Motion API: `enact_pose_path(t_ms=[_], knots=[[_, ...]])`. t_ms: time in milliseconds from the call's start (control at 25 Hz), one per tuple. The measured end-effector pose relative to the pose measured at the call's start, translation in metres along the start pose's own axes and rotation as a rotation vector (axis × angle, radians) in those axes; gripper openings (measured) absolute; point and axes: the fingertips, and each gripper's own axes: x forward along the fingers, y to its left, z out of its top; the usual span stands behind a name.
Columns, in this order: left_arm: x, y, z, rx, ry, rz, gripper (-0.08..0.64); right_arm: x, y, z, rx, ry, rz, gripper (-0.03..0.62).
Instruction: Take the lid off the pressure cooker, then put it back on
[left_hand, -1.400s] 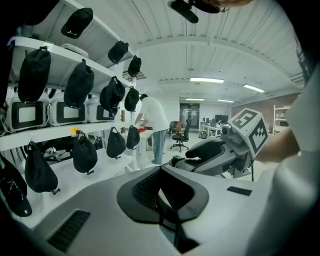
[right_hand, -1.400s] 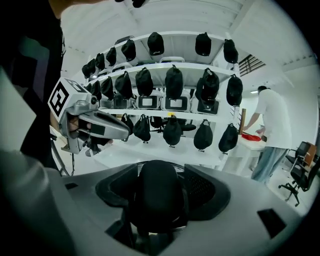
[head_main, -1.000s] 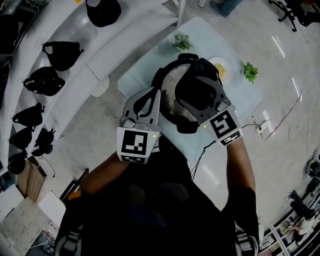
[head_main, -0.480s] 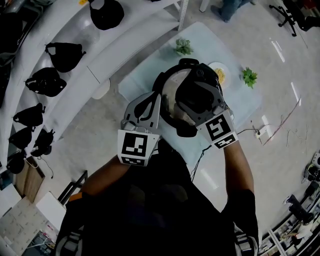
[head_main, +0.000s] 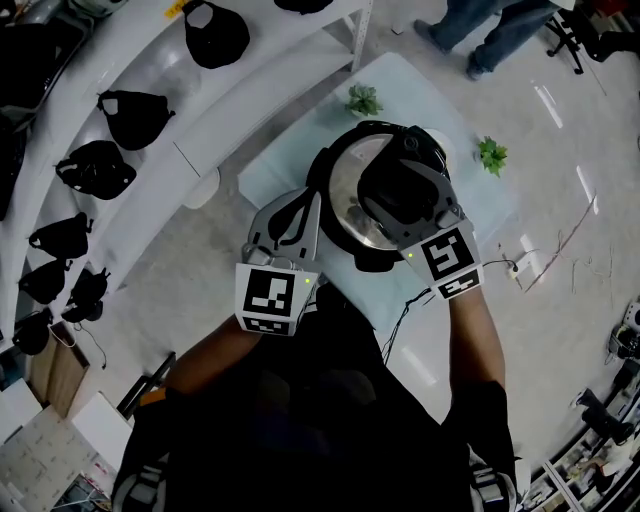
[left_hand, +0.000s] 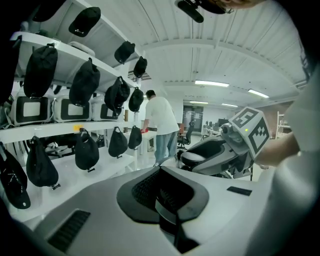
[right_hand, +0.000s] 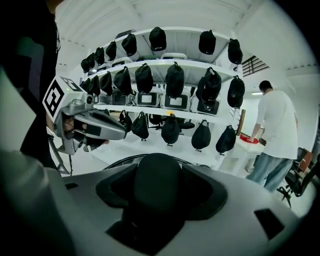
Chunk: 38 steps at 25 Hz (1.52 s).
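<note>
The pressure cooker (head_main: 350, 205), black with a shiny steel top, stands on a pale blue table (head_main: 285, 150). My right gripper (head_main: 398, 178) reaches over its middle and is shut on the lid's black rounded handle (right_hand: 157, 182). From the left, my left gripper (head_main: 318, 208) is shut on a flat black side handle (left_hand: 167, 205) at the cooker's rim. The right gripper's body hides most of the lid, so I cannot tell whether the lid rests on the pot or hangs just above it. Each gripper shows in the other's view: the right gripper (left_hand: 220, 155), the left gripper (right_hand: 95, 125).
Two small green plants (head_main: 364, 98) (head_main: 492, 153) sit at the table's far side. White shelves with several black caps (head_main: 135, 110) run along the left. A person in a white shirt (right_hand: 275, 125) stands beyond the table. A cable (head_main: 400, 310) hangs off the near edge.
The right gripper has shifted a little up and away over the cooker with the lid handle in it. The left gripper has stayed at the side handle.
</note>
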Motion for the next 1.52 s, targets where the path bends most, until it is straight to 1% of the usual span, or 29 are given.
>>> enact_pose_path(t_ms=[240,440,600,680,1080,1240,1520], knots=[[-0.017,-0.008,0.004,0.008,-0.034,-0.023,0.008,-0.025,0.009,0.003,0.034,-0.007,-0.068,0.290],[-0.038,-0.019,0.007,0.056,-0.039,-0.050,0.006,-0.054,0.024,0.000,0.079,-0.009,-0.135,0.290],[-0.059,-0.033,0.003,0.034,-0.072,-0.095,0.008,-0.076,0.042,-0.004,0.104,-0.007,-0.192,0.290],[-0.070,-0.039,0.001,0.038,-0.083,-0.117,0.008,-0.086,0.052,-0.007,0.117,-0.004,-0.221,0.290],[-0.136,-0.060,-0.026,0.081,-0.089,-0.232,0.006,-0.127,0.115,-0.023,0.200,0.028,-0.371,0.290],[-0.158,-0.067,-0.039,0.083,-0.093,-0.281,0.006,-0.140,0.139,-0.029,0.226,0.049,-0.427,0.290],[-0.175,-0.090,-0.046,0.090,-0.101,-0.329,0.008,-0.172,0.158,-0.045,0.258,0.077,-0.495,0.290]])
